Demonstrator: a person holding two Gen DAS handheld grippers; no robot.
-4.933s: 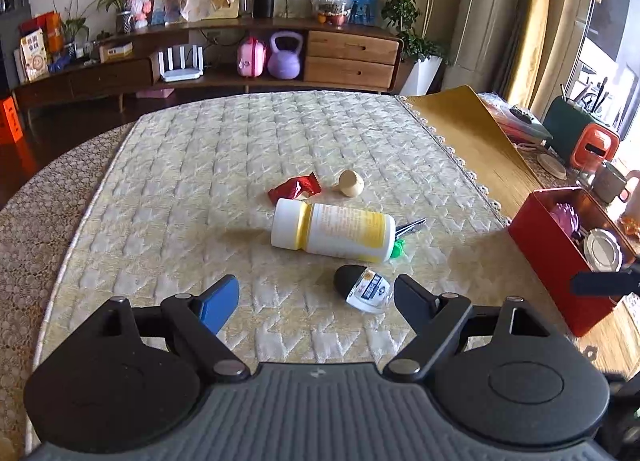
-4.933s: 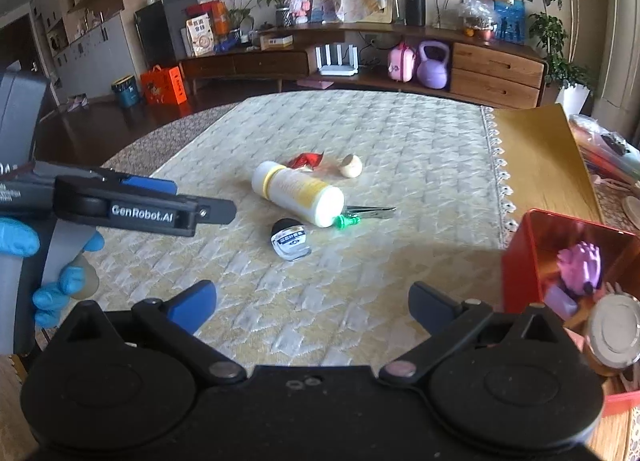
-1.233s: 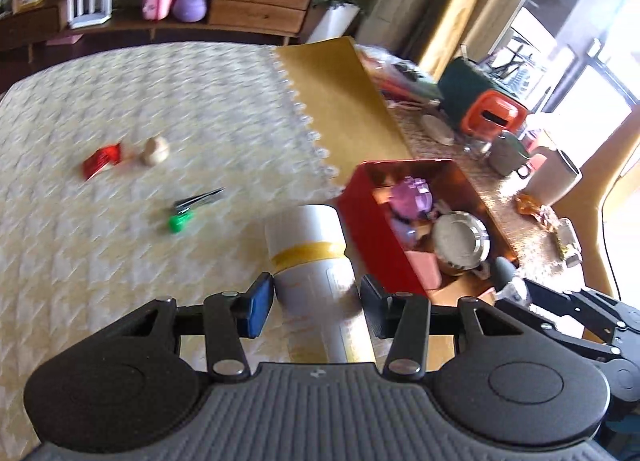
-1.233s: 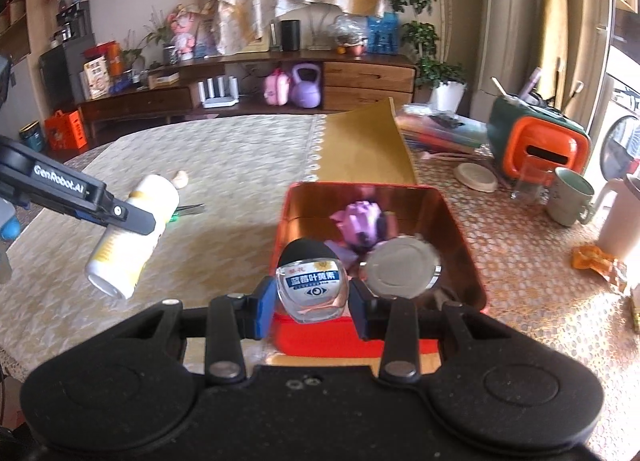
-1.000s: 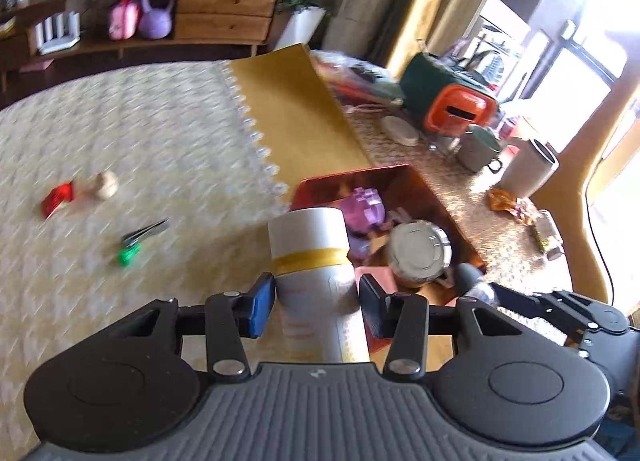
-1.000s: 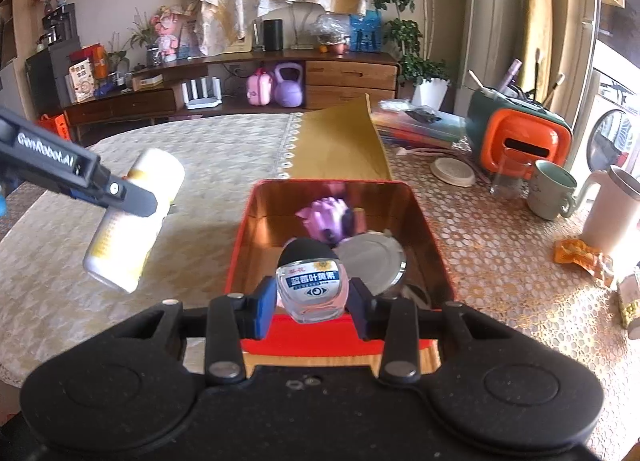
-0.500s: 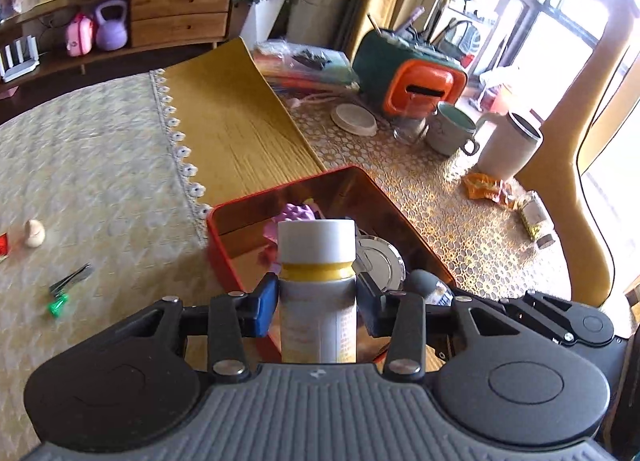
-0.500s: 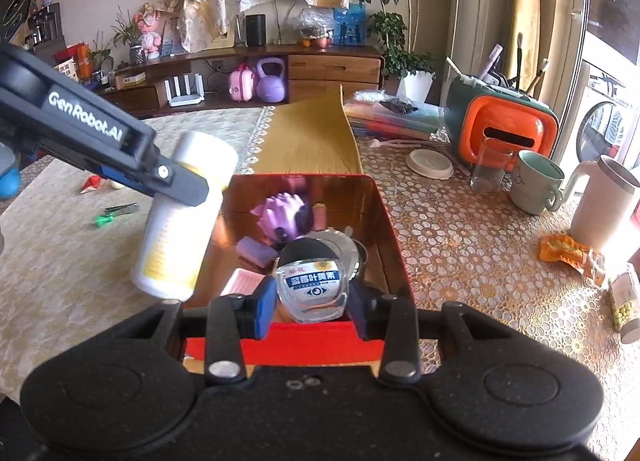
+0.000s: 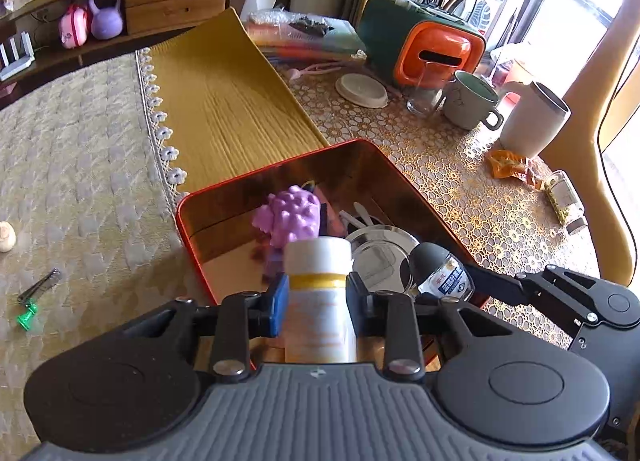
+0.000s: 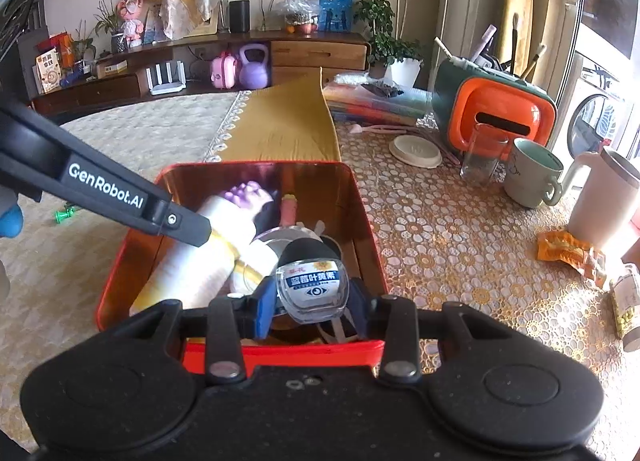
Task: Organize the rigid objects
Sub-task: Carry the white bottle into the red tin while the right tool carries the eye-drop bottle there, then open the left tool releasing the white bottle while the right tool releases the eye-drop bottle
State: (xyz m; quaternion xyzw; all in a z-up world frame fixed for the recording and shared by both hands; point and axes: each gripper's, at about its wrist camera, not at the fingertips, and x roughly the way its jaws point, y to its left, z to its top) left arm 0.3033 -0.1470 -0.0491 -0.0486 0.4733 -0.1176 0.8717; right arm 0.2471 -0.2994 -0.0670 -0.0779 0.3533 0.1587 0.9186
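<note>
A white bottle [image 9: 319, 261] with a yellow band is clamped in my left gripper [image 9: 316, 293]; its jaws are closing on it, pads against both sides. It hangs cap-forward over the open red tin [image 9: 280, 169], low inside it in the right wrist view, where the white bottle [image 10: 192, 265] hides part of the tin's floor. My right gripper [image 10: 312, 297] is shut on a small clear jar [image 10: 312, 281] with a black cap and blue label, above the tin's near wall [image 10: 280, 353]. A purple toy [image 9: 292, 217] and a metal lid [image 9: 380, 249] lie in the tin.
Nail clippers [image 9: 38, 285], a green pin [image 9: 26, 319] and a beige nut [image 9: 6, 237] lie on the quilted cloth to the left. Right of the tin stand a green mug [image 9: 472, 105], a white jug [image 9: 532, 121], an orange-green box [image 9: 428, 45] and a fallen small bottle [image 9: 564, 201].
My left gripper has carried the white bottle from over the cloth to above and down into the red tin. My right gripper with the jar has drawn closer over the tin's near edge.
</note>
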